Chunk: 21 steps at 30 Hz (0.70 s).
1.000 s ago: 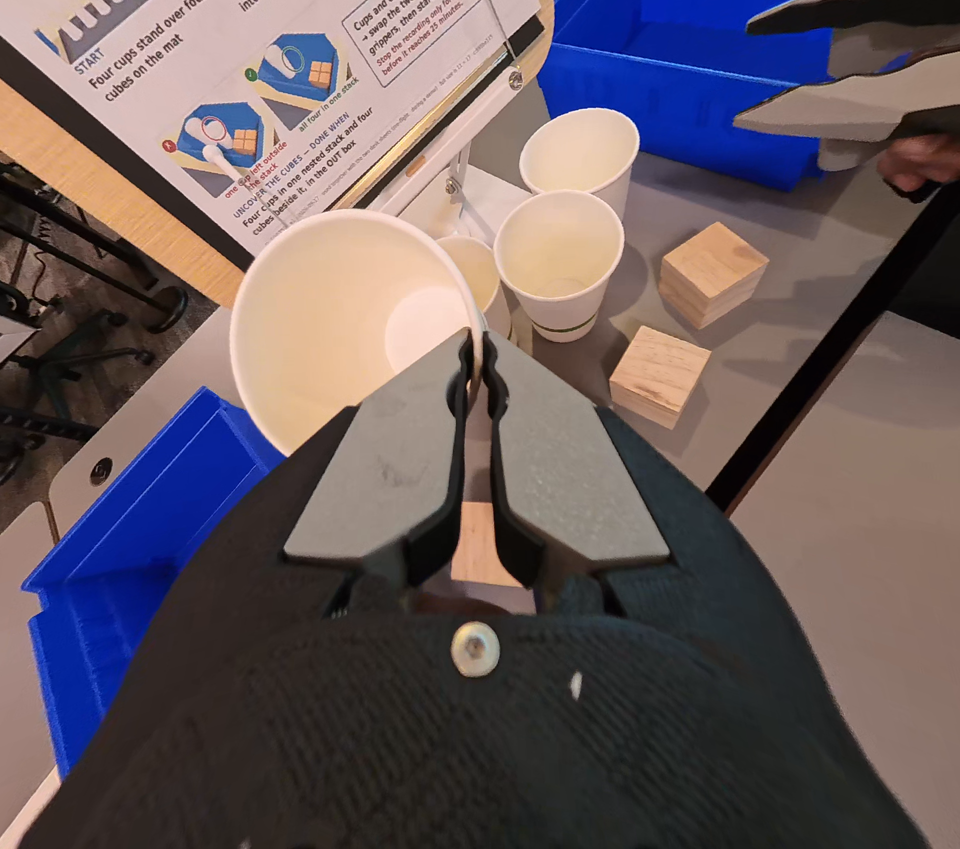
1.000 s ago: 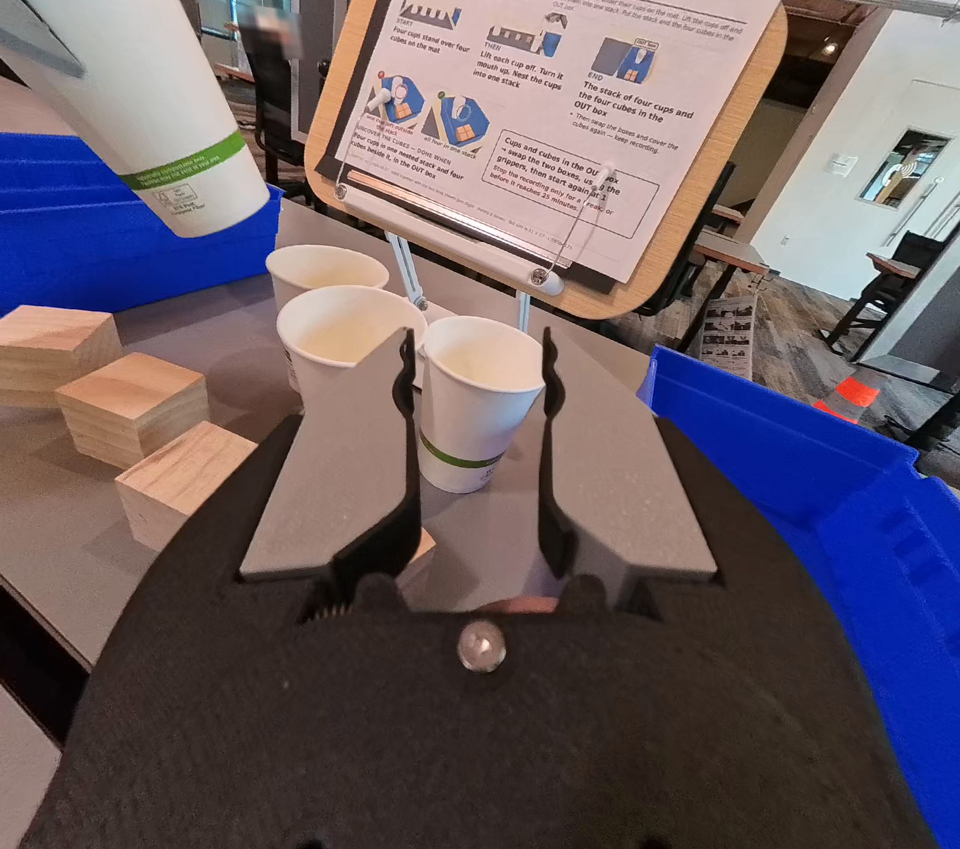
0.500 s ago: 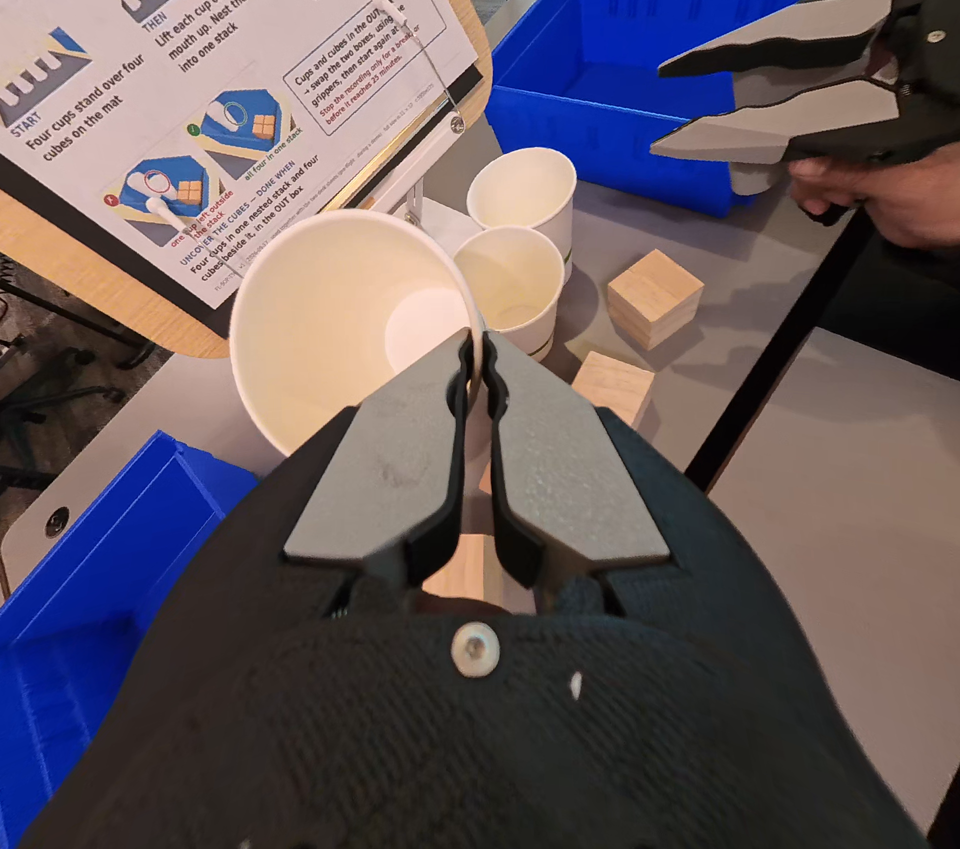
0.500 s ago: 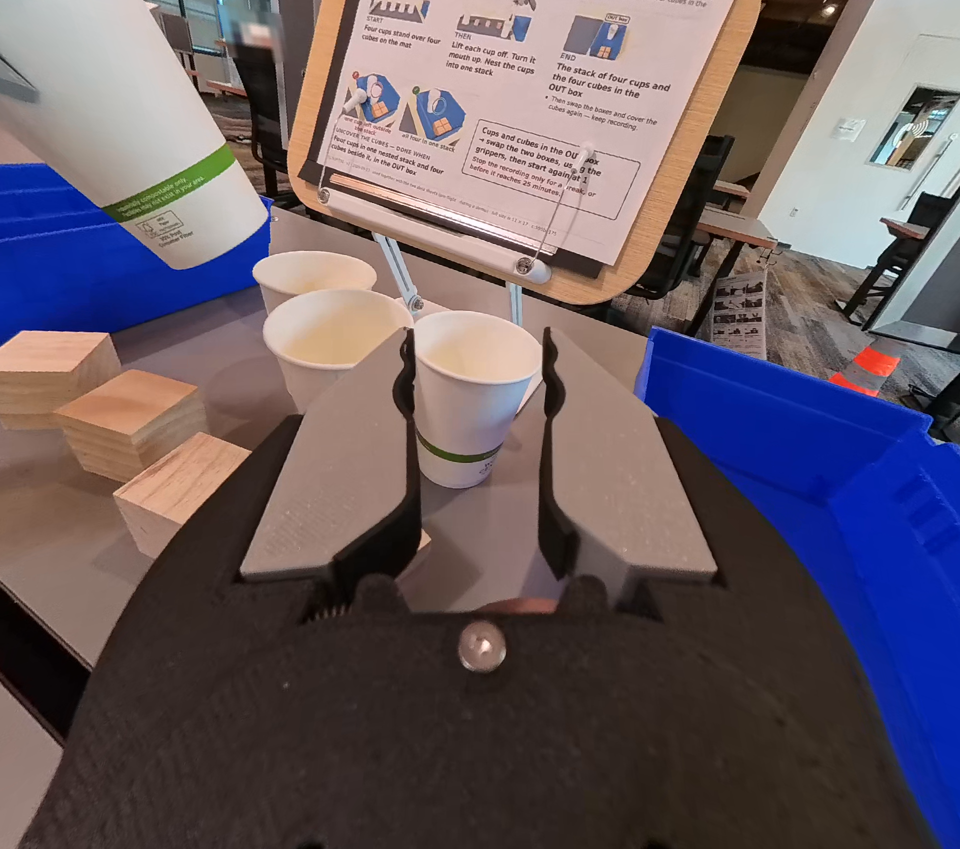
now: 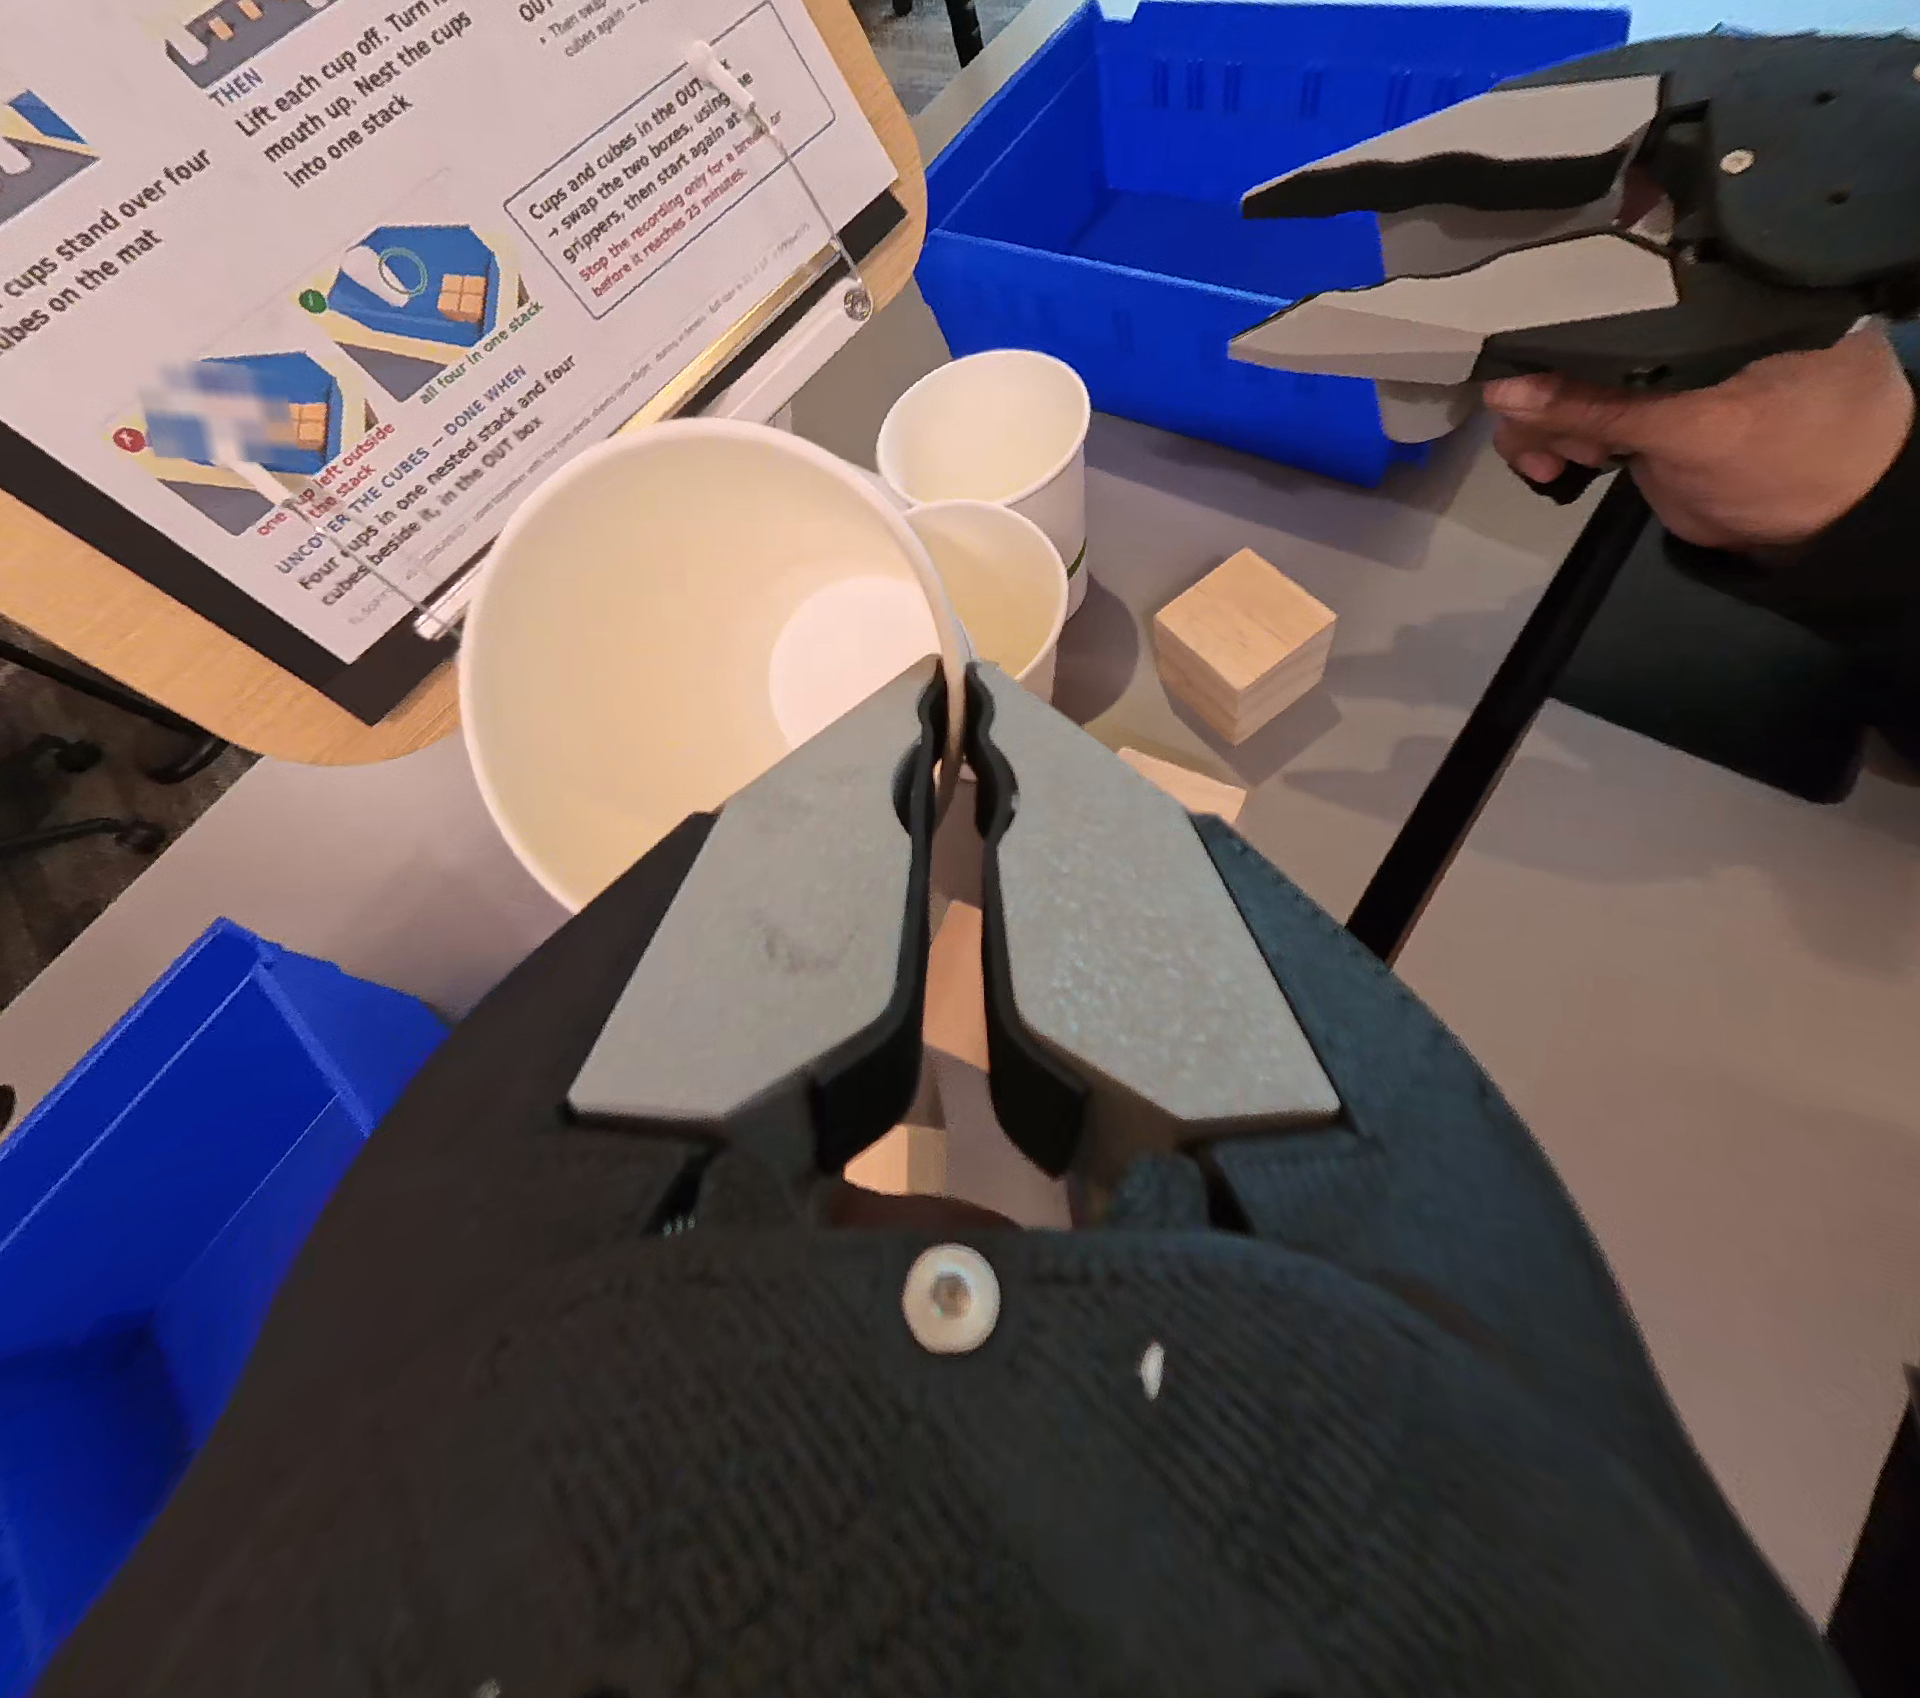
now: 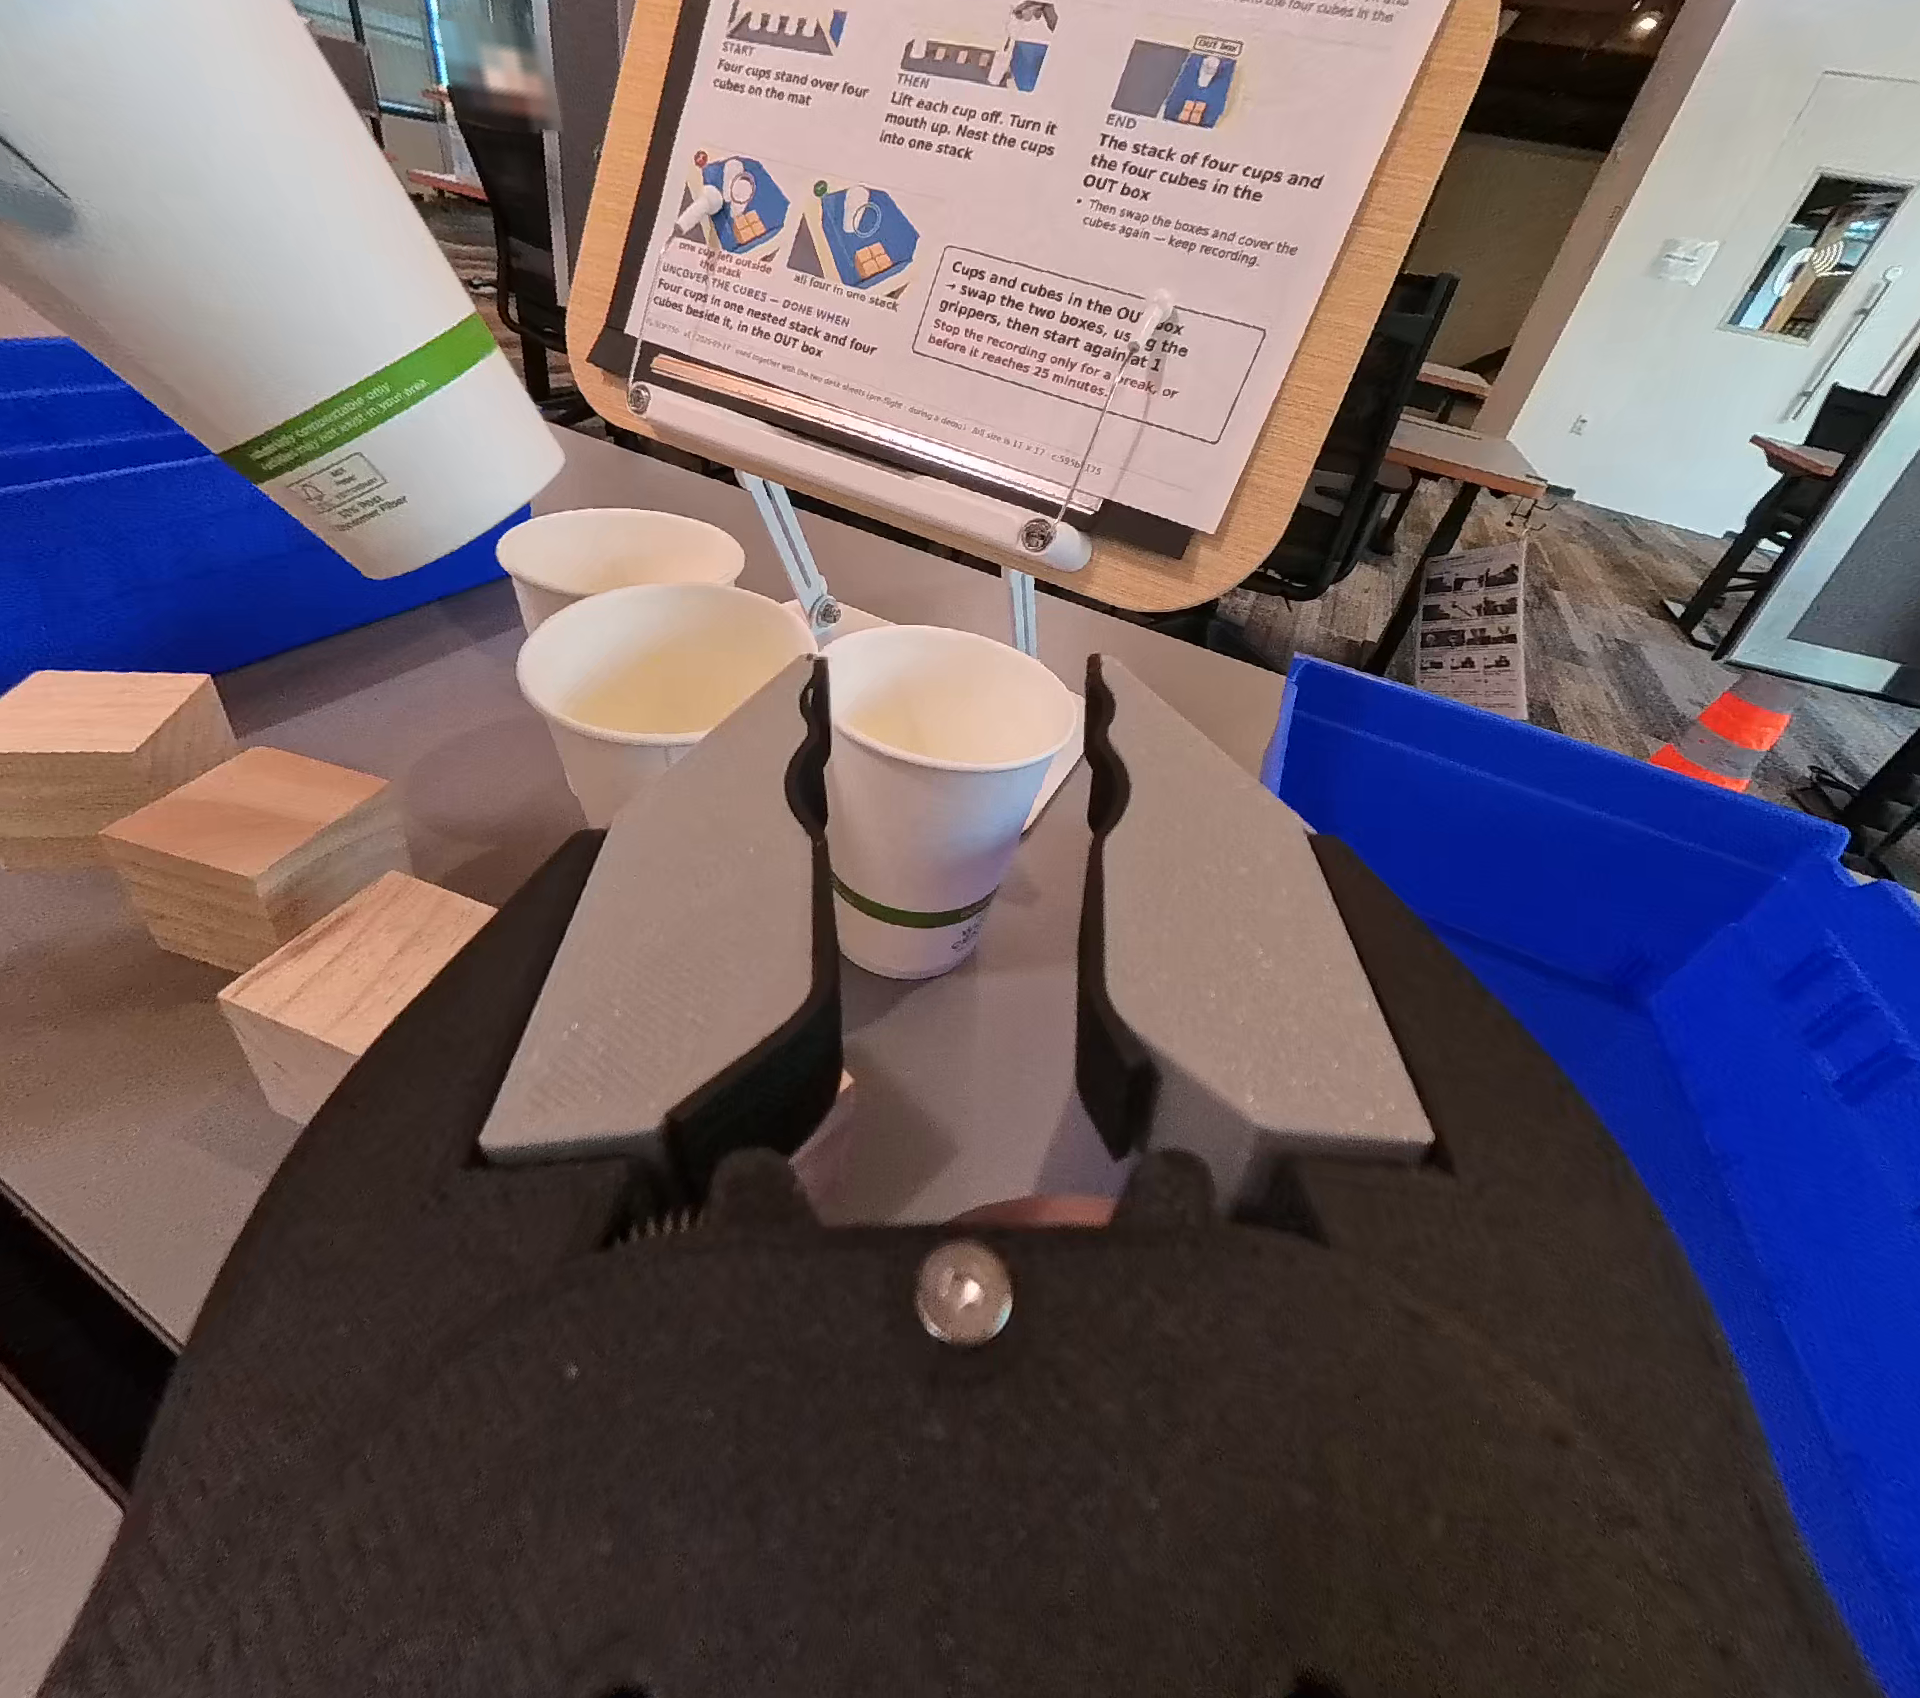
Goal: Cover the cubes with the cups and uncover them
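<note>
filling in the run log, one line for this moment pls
left gripper: shut on held cup rim, raised | right gripper: open, empty, facing standing cup | cubes: uncovered on table

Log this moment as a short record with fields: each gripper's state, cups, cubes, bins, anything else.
left gripper: shut on the rim of the held cup, lifted and tilted
right gripper: open, empty, lined up with the nearest standing cup
standing cups: three on the table, mouths up, none over a cube
cubes: three wooden ones show in the right wrist view, all uncovered
blue bins: one at each end of the table
other: instruction board on a stand behind the cups
</note>
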### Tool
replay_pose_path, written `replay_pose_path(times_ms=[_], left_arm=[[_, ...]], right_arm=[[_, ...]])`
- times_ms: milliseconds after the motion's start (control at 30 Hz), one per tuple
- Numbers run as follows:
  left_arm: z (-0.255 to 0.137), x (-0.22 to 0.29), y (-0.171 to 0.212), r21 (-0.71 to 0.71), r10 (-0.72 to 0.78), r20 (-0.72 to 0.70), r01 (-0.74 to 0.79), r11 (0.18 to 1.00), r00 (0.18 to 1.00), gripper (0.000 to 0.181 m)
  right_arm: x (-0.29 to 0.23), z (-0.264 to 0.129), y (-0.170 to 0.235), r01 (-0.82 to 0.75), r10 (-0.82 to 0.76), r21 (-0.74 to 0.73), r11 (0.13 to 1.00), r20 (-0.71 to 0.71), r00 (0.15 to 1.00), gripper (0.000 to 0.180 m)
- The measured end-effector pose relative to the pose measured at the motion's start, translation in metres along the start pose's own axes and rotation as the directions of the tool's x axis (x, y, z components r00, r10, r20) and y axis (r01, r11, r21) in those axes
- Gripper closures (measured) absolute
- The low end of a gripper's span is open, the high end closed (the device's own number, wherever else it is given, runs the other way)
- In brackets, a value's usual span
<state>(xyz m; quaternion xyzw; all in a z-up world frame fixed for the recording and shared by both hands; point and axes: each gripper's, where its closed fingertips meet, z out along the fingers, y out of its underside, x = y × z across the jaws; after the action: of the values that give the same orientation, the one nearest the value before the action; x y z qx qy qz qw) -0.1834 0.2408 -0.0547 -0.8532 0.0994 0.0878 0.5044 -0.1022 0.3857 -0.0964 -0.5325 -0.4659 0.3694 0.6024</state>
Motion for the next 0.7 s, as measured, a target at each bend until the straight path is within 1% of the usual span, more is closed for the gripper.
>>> replay_pose_path(times_ms=[167,300,367,500,600,700], left_arm=[[0.002,0.009,-0.014,0.066,-0.043,-0.043,0.046,0.997,0.998,0.181],[-0.003,0.018,-0.032,0.182,-0.063,-0.103,0.081,0.980,0.993,0.181],[-0.004,0.021,-0.036,0.211,-0.071,-0.123,0.096,0.973,0.990,0.181],[0.000,0.017,-0.029,0.178,-0.080,-0.110,0.099,0.979,0.991,0.181],[0.000,0.014,-0.022,0.156,-0.066,-0.091,0.079,0.985,0.994,0.181],[-0.008,0.007,-0.017,0.149,-0.059,-0.056,0.067,0.987,0.997,0.181]], right_arm=[[0.005,-0.002,-0.002,-0.016,0.016,0.009,1.000,-0.006,1.000,0.133],[0.006,-0.004,-0.004,-0.044,0.044,0.021,0.999,0.008,0.999,0.133],[0.006,-0.004,-0.006,-0.060,0.059,0.031,0.998,0.020,0.998,0.133],[0.001,-0.005,-0.008,-0.062,0.060,0.038,0.997,0.045,0.997,0.133],[-0.017,-0.003,-0.009,-0.043,0.039,0.034,0.998,0.130,0.991,0.133],[-0.036,0.000,-0.002,0.025,-0.024,0.000,1.000,0.187,0.982,0.132]])
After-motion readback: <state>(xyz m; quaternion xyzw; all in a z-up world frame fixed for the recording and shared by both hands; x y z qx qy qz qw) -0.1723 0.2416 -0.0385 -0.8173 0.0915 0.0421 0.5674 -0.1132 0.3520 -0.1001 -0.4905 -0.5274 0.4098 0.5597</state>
